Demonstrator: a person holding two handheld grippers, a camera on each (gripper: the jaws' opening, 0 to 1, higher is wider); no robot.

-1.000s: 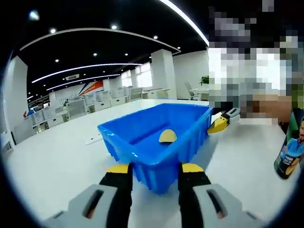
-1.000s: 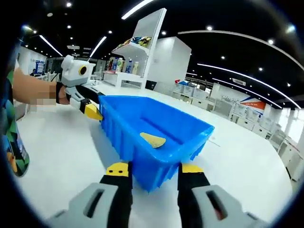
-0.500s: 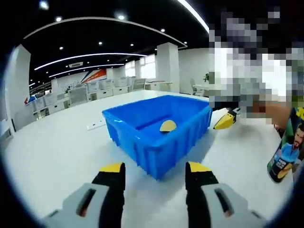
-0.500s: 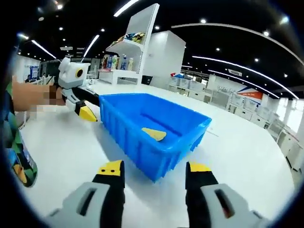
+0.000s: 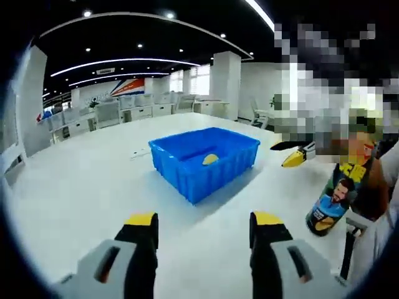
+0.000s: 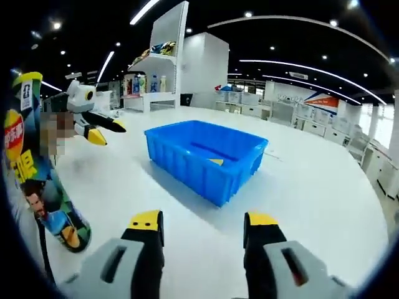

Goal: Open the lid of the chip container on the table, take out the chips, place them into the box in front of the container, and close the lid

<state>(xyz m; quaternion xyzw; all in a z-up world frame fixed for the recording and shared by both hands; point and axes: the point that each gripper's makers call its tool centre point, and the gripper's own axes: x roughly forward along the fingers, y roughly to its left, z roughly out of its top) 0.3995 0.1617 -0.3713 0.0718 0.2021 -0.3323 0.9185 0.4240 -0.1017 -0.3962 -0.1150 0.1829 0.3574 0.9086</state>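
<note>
Yellow-tipped jaws of both grippers stand apart with nothing between them, and both have drawn back from the blue plastic box (image 5: 204,161) since a second ago, when each pair straddled a near corner of it. Now bare white table (image 5: 75,205) lies between the jaws and the box in either view. In my judgement one chip has been delivered and the hands are retreating toward the container, either for another chip or to close the lid.

Nearest in the left gripper view, the left gripper (image 5: 202,227) is held low over the table, pointing at the box. To its right stands the chip container (image 5: 335,200), tilted in the frame; its top is hidden behind blur, so I cannot tell whether the lid is on. Farther off, the right gripper's yellow tip (image 5: 293,157) shows just right of the box.

In the right gripper view, the right gripper (image 6: 202,228) is equally low and level, the container (image 6: 38,174) close at its left. The box (image 6: 206,157) sits mid-table with a yellow chip (image 6: 216,161) lying inside.
</note>
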